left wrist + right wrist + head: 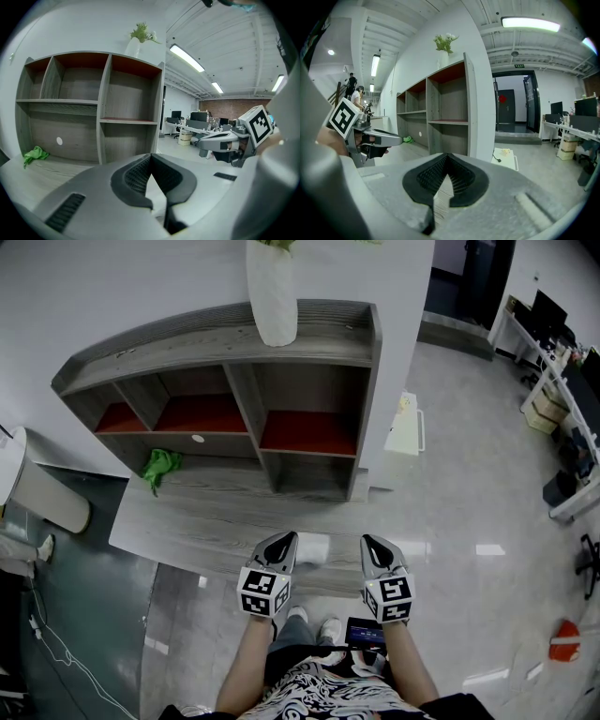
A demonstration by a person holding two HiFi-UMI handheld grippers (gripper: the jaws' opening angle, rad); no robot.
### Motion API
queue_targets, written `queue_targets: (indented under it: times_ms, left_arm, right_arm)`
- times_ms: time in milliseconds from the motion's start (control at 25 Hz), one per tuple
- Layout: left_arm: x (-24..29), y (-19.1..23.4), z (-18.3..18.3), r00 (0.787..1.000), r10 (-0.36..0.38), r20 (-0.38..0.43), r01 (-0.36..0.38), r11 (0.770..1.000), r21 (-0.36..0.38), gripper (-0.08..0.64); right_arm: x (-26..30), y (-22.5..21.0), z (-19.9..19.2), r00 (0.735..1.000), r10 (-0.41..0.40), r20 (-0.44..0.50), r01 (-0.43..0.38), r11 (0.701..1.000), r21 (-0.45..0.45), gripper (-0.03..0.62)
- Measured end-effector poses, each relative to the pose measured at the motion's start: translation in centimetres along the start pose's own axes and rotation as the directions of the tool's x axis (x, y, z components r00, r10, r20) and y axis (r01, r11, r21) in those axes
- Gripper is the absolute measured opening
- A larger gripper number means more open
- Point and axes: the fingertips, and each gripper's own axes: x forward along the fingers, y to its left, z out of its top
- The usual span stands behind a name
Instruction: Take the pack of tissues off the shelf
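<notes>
Tissue pack (312, 547) lies between forward-pointing left gripper (285, 540) and right gripper (374, 544), jaws closed.

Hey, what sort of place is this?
Most likely an open-plan office: desks with monitors in the background, long ceiling strip lights, and a wooden shelf unit against a white wall.

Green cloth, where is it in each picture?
Head view: green cloth left of middle, on the counter at the shelf's bottom left.
Left gripper view: green cloth at the far left, low.
Right gripper view: green cloth small, left of middle.
Shared landmark: white vase atop the shelf.
</notes>
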Motion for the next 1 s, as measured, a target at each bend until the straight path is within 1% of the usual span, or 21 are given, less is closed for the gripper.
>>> queue_targets:
  times_ms: [280,600,1000]
  left_arm:
    - [0.01,-0.36,-0.22,1.0,-0.014,-0.002,0.014,1.0,-0.001,0.008]
    - [-0.12,0.02,-0.25,1.0,-0.01,-0.001,0.01,1.0,-0.008,0.008]
    - [0.09,-0.33,-0.72,1.0,-0.016,-0.015,0.016,1.0,-0.011,0.008]
  right_arm:
    - [-0.01,0.32,-0.15,1.0,0.001,-0.009,-0.001,1.0,-0.01,0.004]
    - [0.0,0.21,-0.09,1.0,-0.002,-0.007,0.002,1.0,-0.015,0.003]
    - [-0.04,-0.4,-0.41,1.0,-0.009,-0.009,0.009,1.0,-0.005,0.003]
